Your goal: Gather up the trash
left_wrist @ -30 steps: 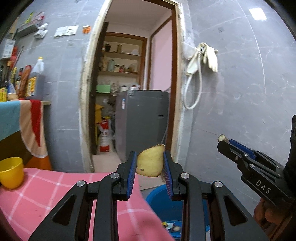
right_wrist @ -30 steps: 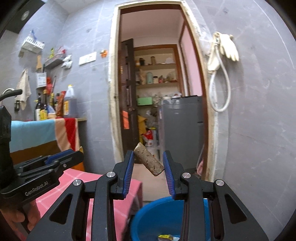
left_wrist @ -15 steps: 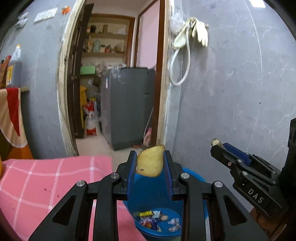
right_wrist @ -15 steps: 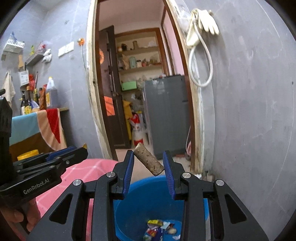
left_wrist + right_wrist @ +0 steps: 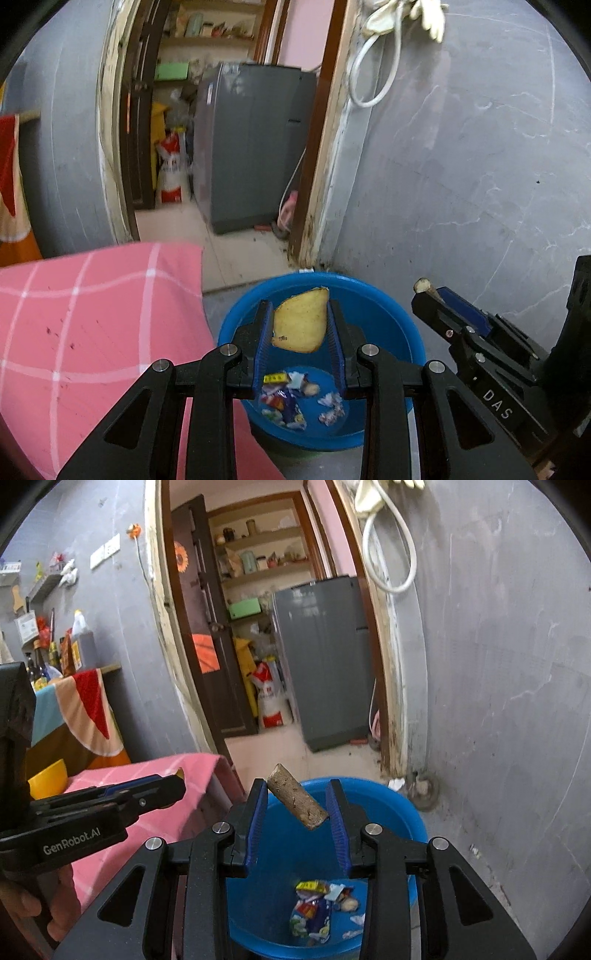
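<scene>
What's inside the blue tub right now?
The blue tub holds a small heap of crumpled colourful wrappers on its floor. The right gripper and its brown chunk cover part of the interior.

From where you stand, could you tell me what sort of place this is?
Probably a home kitchen or utility corner: bottles crowd a counter, a pantry's shelves and a grey fridge show through the doorway, and rubber gloves hang on the tiled wall.

A blue basin (image 5: 402, 332) sits by a pink cloth (image 5: 92, 325) with white checks, facing grey walls (image 5: 480, 166).
</scene>
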A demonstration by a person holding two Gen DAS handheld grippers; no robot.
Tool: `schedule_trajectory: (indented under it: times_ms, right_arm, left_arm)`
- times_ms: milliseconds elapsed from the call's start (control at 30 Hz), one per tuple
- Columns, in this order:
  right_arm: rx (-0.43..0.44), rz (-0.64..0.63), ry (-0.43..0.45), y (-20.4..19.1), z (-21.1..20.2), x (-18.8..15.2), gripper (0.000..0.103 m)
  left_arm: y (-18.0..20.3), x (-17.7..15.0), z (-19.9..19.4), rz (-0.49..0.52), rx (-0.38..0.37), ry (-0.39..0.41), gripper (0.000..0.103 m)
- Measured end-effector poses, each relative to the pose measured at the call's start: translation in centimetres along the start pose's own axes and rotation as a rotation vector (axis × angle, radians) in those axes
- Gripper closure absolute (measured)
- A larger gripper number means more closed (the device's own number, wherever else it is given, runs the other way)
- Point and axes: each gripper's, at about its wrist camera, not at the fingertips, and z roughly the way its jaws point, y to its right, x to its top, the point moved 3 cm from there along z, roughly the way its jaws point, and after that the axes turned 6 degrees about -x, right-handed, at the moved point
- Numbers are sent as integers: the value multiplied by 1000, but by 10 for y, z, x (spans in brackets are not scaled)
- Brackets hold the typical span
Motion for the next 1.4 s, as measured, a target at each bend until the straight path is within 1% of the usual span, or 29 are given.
schedule_trajectory:
  times_ms: [67, 133, 167, 233, 333, 367, 567, 633, 700, 733, 767, 833, 867, 900, 933, 1000, 1067, 1133, 1267, 1400]
  right_arm:
    - [0, 2, -15, 0, 3, -2, 72]
    - [0, 2, -24, 0, 4, -4, 71]
    - [1, 3, -26, 0, 5, -4, 69]
    - [0, 6, -28, 1, 5, -4, 65]
    - [-1, 8, -29, 1, 4, -4, 64]
    - [-2, 9, -27, 1, 3, -3, 61]
    - [-8, 10, 8, -3, -8, 3, 53]
    - [-10, 3, 26, -5, -15, 7, 52]
    - [-15, -5, 41, -7, -20, 11, 48]
    - [-17, -10, 52, -8, -24, 13, 43]
    - [-18, -12, 60, -9, -26, 15, 38]
    - [-21, -20, 80, -13, -34, 18, 35]
    - [-22, -24, 85, -14, -36, 20, 33]
    - [-24, -26, 93, -16, -40, 21, 32]
    - [-24, -28, 101, -17, -43, 22, 28]
    - [-26, -32, 114, -20, -50, 24, 25]
    - [-28, -35, 128, -23, -57, 25, 18]
    - [-28, -37, 146, -26, -66, 27, 14]
    - [-31, -37, 187, -34, -85, 26, 0]
    - [-29, -42, 226, -41, -105, 24, 0]
  left_arm:
    - [-3, -2, 4, -17, 3, -27, 76]
    - [-8, -3, 4, -37, 0, -38, 70]
    - [-10, -4, 4, -46, -2, -37, 66]
    - [-13, -4, 2, -55, -4, -39, 66]
    - [-15, -4, 0, -67, -2, -43, 65]
    - [-15, -6, -1, -71, -2, -40, 64]
    - [-21, -5, -20, -96, 4, 20, 50]
    - [-23, -4, -29, -104, 9, 45, 44]
    - [-26, -2, -40, -111, 18, 75, 36]
    - [-28, -2, -46, -113, 22, 90, 29]
    - [-30, -1, -50, -115, 28, 103, 26]
    - [-34, 0, -62, -120, 38, 134, 15]
    - [-35, 0, -67, -121, 41, 146, 13]
    - [-36, 0, -72, -121, 46, 159, 7]
    - [-36, 1, -78, -121, 51, 174, 5]
    - [-37, 0, -88, -119, 62, 205, 4]
    - [-37, -2, -100, -111, 74, 227, 3]
    - [-36, -5, -109, -102, 94, 245, 2]
    - [-31, -12, -129, -75, 108, 287, 2]
    - [-27, -22, -152, -57, 109, 317, 2]
